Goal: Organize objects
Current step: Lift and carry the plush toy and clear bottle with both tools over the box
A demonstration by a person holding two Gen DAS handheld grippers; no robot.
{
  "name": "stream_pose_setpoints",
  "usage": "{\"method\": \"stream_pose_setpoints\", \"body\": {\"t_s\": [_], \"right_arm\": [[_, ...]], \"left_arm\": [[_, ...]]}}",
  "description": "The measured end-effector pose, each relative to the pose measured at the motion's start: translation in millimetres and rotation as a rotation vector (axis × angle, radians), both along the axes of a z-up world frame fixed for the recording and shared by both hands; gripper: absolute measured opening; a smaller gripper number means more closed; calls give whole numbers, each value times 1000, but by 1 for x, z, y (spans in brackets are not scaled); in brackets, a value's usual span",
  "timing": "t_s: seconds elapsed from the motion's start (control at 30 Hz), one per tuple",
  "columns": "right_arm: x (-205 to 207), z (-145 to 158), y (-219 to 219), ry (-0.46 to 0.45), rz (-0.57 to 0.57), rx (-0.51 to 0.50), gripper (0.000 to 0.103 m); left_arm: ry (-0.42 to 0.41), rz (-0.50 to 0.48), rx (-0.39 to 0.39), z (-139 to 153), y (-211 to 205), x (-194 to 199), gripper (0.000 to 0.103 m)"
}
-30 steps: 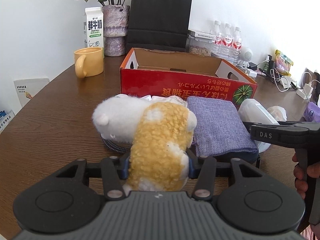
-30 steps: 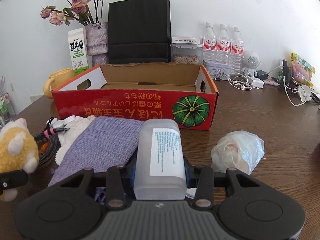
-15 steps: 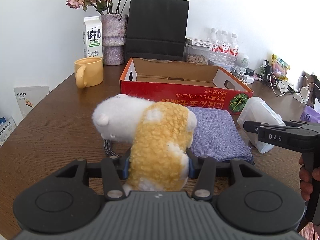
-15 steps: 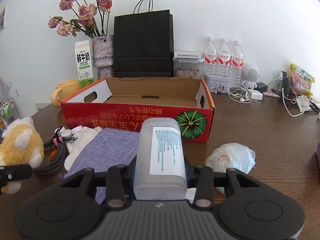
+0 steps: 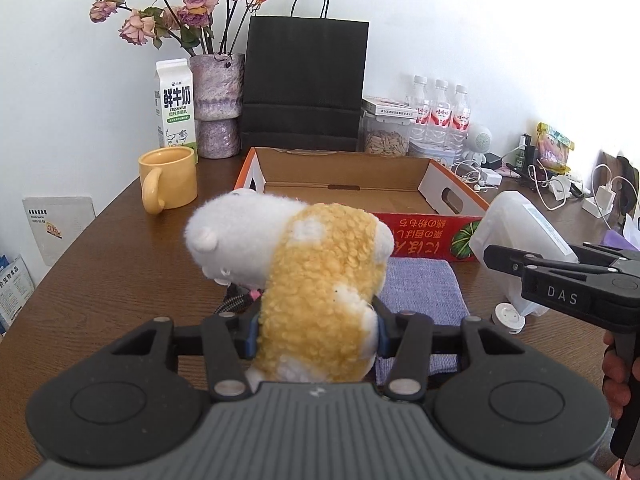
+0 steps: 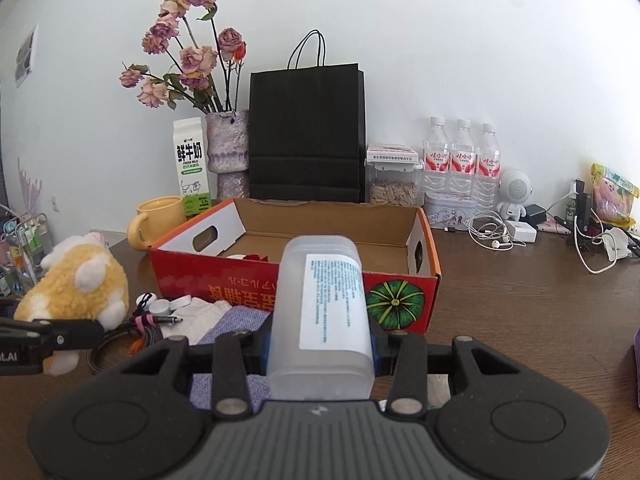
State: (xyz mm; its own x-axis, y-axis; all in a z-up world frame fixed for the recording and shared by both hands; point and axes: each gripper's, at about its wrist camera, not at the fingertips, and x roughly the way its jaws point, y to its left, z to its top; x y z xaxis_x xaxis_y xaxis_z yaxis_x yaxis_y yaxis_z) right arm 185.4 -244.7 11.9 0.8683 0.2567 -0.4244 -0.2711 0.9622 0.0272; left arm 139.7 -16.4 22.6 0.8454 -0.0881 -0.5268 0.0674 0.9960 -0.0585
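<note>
In the left wrist view, the left gripper (image 5: 316, 332) fills the bottom of the frame, its jaws closed on a yellow-and-white plush toy (image 5: 304, 276) that sticks up at the centre, held clear of the brown wooden table (image 5: 112, 276). Behind the toy, in the middle of the frame, stands the open red cardboard box (image 5: 360, 184), and a purple cloth (image 5: 424, 288) lies flat on the table between the box and the gripper. At the right edge the right gripper (image 5: 520, 264) reaches in, clamped on a translucent plastic bottle (image 5: 520, 236) with a white cap (image 5: 509, 315) at its lower end; part of a hand (image 5: 614, 376) shows at the lower right. In the upper left a yellow mug (image 5: 168, 178) stands near a milk carton (image 5: 176, 106) and a vase of dried roses (image 5: 216, 104), with a black paper bag (image 5: 306, 84) beside them against the wall. In the right wrist view, the right gripper (image 6: 320, 344) takes up the bottom, its jaws gripping the plastic bottle (image 6: 324, 312) at both sides, the bottle's printed label facing up and the bottle raised in front of the red box (image 6: 296, 264). The box stands at the centre of the frame, its pumpkin picture toward the camera. At the left edge the plush toy (image 6: 76, 284) is pinched in the left gripper (image 6: 60, 336), above a coil of braided cable (image 6: 132, 336) on the table. Three water bottles (image 6: 462, 160) stand at the upper right by the wall.
</note>
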Motion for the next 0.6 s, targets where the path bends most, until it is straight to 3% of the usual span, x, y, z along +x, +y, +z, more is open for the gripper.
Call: {"method": "stream_pose_setpoints", "body": {"t_s": [0.6], "right_arm": [[37, 23, 12, -53, 58, 27, 40]], "left_arm": [[-34, -34, 12, 29, -9, 59, 51]]}}
